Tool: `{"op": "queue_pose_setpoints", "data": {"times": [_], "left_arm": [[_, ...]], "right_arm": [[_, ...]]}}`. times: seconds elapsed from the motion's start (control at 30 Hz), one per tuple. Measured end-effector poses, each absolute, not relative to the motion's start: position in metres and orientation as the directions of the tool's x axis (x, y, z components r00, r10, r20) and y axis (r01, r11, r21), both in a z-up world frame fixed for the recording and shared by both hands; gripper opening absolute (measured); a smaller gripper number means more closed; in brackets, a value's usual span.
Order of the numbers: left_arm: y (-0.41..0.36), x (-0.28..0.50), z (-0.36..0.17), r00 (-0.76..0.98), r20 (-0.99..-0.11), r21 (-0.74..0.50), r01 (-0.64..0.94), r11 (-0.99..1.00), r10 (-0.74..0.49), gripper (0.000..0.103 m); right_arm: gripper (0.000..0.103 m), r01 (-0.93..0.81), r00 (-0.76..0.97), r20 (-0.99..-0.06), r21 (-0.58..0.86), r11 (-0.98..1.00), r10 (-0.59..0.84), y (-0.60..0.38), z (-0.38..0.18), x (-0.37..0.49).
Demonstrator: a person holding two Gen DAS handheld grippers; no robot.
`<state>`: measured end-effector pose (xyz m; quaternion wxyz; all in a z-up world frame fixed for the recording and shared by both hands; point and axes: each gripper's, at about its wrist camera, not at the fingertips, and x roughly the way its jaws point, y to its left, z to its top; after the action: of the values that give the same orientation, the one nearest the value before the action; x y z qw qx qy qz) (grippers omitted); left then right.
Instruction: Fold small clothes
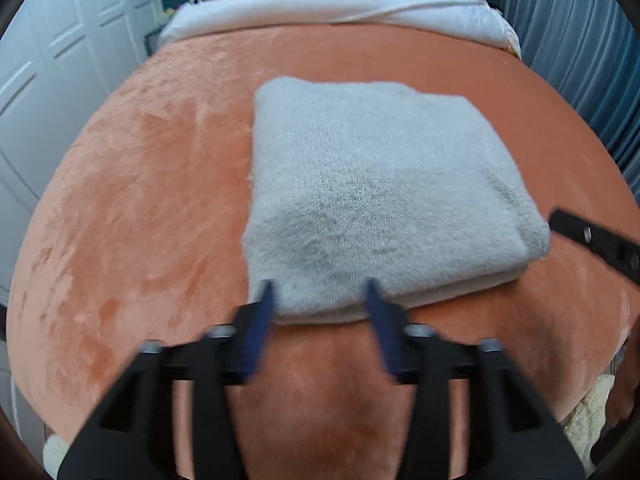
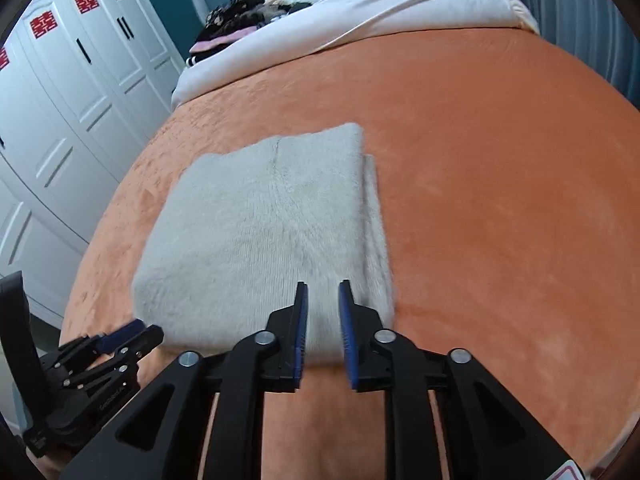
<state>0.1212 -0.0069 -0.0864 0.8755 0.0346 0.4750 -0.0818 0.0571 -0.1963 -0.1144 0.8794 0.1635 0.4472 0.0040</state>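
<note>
The grey sweater (image 1: 372,196) lay on the bed (image 1: 152,184) as a neat, thick rectangle, its layers stacked and its near fold running just ahead of both tools. By the look of it the folding of this piece was done, or all but done; at most a little squaring of the edges seemed left, and perhaps moving it aside.

The left tool (image 1: 320,300) stood wide, its blue pads apart at the sweater's near edge with nothing pinched between them. The right tool (image 2: 323,308) was narrower but also parted, its tips over the near right corner of the sweater; the blur there made it hard to say whether a pad brushed the nap, but I saw no cloth gripped.

Beyond the tools the sweater's far edge looked straight, and on the right a lower layer stuck out slightly past the top one. To the right of the right tool the orange cover was bare and broad, good room for moving. Left of the left tool there was also bare cover, then the white wardrobe (image 2: 60,128). Far ahead a white duvet (image 1: 328,4) and a heap of dark clothes (image 2: 240,16) lay well apart from the sweater.
</note>
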Motion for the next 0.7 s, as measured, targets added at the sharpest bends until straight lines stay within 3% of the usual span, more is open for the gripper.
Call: {"op": "queue_pose_setpoints", "data": {"times": [0.13, 0.33, 0.7], "left_arm": [[-0.014, 0.081, -0.073, 0.602, -0.796, 0.042, 0.162, 0.986, -0.065, 0.084], [-0.019, 0.043, -0.077, 0.595, -0.802, 0.024, 0.128, 0.991, -0.058, 0.084], [-0.024, -0.002, -0.091, 0.580, -0.814, 0.047, 0.117, 0.992, -0.030, 0.084]], "right_arm": [[0.054, 0.200, 0.597, -0.797, 0.264, 0.943, 0.097, -0.193, -0.117, 0.003], [0.076, 0.256, 0.613, -0.789, 0.235, 0.938, 0.031, -0.183, -0.131, -0.056], [0.079, 0.241, 0.603, -0.798, 0.203, 0.949, 0.017, -0.166, -0.143, -0.094]]}}
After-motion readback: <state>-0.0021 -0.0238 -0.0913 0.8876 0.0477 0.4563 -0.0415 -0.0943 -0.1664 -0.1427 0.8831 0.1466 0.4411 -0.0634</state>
